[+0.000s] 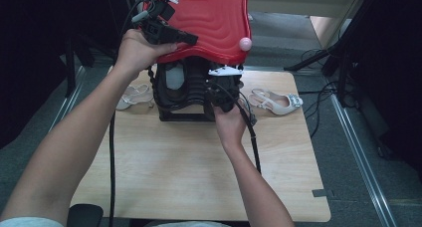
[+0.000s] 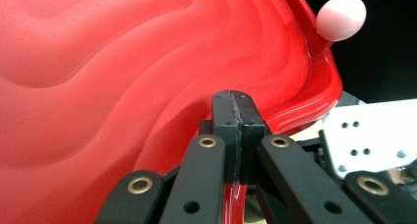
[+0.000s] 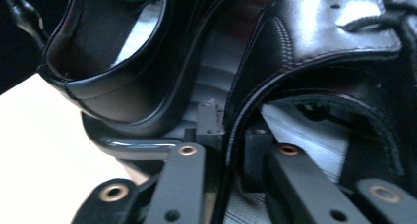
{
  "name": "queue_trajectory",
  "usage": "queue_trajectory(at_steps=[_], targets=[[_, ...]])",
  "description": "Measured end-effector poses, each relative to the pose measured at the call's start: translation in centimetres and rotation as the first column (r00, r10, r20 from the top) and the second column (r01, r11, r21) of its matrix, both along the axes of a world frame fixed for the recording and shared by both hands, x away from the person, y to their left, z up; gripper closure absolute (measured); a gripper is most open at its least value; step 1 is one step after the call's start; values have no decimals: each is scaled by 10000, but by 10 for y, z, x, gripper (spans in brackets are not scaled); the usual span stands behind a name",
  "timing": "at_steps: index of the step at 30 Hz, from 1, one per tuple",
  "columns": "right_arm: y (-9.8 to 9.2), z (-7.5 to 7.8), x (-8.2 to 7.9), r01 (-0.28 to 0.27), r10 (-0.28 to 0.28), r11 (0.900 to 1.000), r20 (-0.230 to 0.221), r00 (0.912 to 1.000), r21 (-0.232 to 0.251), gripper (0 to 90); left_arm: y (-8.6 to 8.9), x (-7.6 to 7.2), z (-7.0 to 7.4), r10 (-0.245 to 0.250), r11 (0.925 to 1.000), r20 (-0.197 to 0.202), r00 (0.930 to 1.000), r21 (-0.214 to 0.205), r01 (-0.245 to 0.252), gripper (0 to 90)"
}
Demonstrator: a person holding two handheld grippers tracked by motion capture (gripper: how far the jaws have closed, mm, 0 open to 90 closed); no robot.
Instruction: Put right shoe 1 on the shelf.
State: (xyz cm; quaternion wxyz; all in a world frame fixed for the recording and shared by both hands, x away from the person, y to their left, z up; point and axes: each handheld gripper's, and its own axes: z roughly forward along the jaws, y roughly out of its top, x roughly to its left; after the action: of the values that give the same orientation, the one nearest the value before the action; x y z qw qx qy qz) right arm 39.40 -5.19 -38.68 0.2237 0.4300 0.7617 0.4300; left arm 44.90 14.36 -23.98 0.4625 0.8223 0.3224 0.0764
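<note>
While the left gripper (image 1: 191, 38) holds up a red lid (image 1: 209, 18) by its near rim, its jaws clenched flat on the plastic edge, the right gripper (image 1: 219, 95) works below it at a black box (image 1: 169, 115) standing on the far part of a wooden table (image 1: 199, 172). The lid is tilted up and back, with a small pink knob (image 1: 245, 44) on its right corner; lifting it this way seems meant to keep the box open so the other hand can get inside. Two black shoes sit in the box. In the right gripper view, one jaw is inside the right shoe (image 3: 339, 52) and the other outside, so the thin heel rim runs between the fingers (image 3: 209, 118); the grip looks loose rather than firm, and I cannot tell whether the pads truly press. The left shoe (image 3: 113, 71) rests just beside it, untouched. Taking the rim at the heel seems a sensible way to pull one shoe out without disturbing its neighbour. On the table, well apart from each other, two pale sandals lie on either side of the box: one (image 1: 133, 96) at the left, one (image 1: 276, 102) at the right.
</note>
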Motion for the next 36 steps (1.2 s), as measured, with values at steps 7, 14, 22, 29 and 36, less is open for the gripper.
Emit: queue_trajectory(at_steps=[7, 14, 22, 29, 36], targets=[[4, -6, 0, -285, 286, 9996, 141, 9995, -50, 705, -1, -1, 0, 131, 9999, 11, 9999, 17, -131, 900], [-3, -1, -3, -713, 716, 9960, -38, 9974, 531, 641, 0, 0, -1, 127, 9999, 13, 9999, -10, -127, 900], [-18, 9, -29, -1514, 1566, 9823, -403, 9868, 1106, 679, 0, 0, 0, 167, 9999, -82, 9998, -36, -168, 900], [-37, 4, -56, -2132, 2226, 9648, -463, 9738, 1537, 722, 0, 1, 0, 185, 9998, -160, 9997, -43, -185, 900], [-54, -3, -66, -2300, 2393, 9550, -287, 9705, 1872, 790, 0, 1, 0, 161, 9998, -181, 9997, -61, -162, 900]])
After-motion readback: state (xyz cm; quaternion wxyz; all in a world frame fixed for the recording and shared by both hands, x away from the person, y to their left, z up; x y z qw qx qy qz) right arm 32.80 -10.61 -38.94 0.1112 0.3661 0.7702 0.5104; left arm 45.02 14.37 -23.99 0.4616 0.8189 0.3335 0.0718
